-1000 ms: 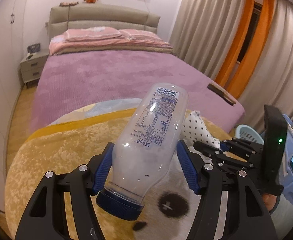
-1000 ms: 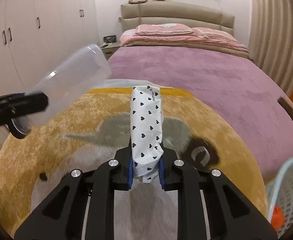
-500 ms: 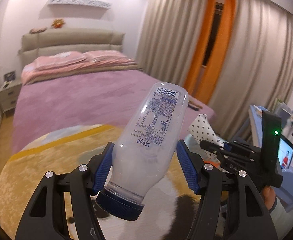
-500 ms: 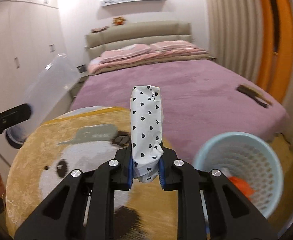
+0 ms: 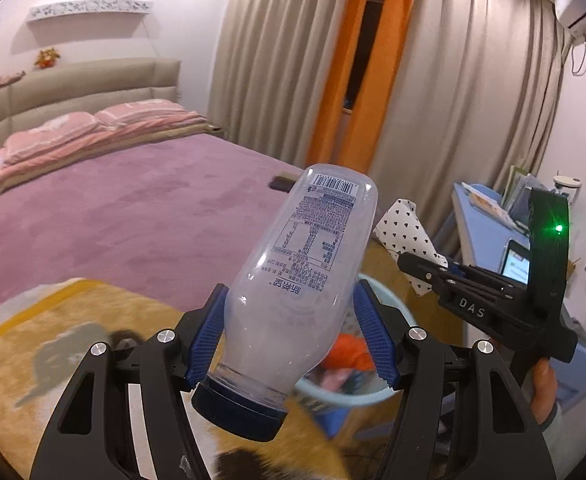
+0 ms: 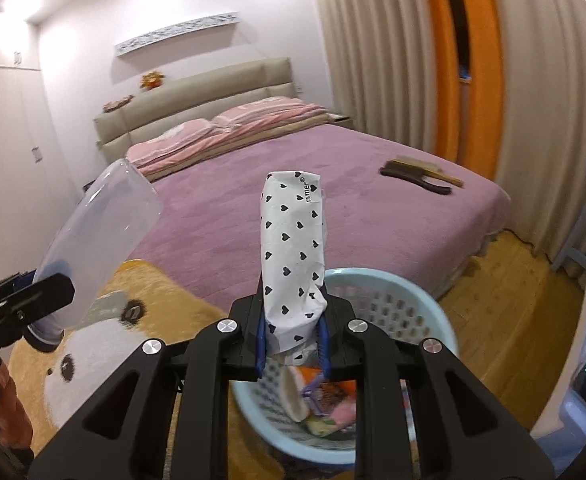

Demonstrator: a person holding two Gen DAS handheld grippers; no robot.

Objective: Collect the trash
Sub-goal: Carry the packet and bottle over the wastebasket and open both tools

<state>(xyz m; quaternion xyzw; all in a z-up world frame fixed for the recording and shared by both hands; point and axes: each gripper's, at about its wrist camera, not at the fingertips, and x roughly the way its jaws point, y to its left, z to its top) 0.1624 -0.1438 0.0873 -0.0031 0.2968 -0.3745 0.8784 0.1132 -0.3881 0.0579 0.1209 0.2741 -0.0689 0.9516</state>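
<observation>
Clear bottle (image 5: 297,280), heart-print packet (image 6: 293,248) above blue basket (image 6: 393,284).

Two fisheye wrist cameras, both tilted down over your own fingers

Your left view looks past its gripper (image 5: 291,338) toward the bed (image 5: 105,216) and curtains (image 5: 465,92); your right view faces the headboard (image 6: 197,104). Both share the bed, the blue basket (image 6: 397,292) close below, and each other's gripper at the frame edge.
</observation>
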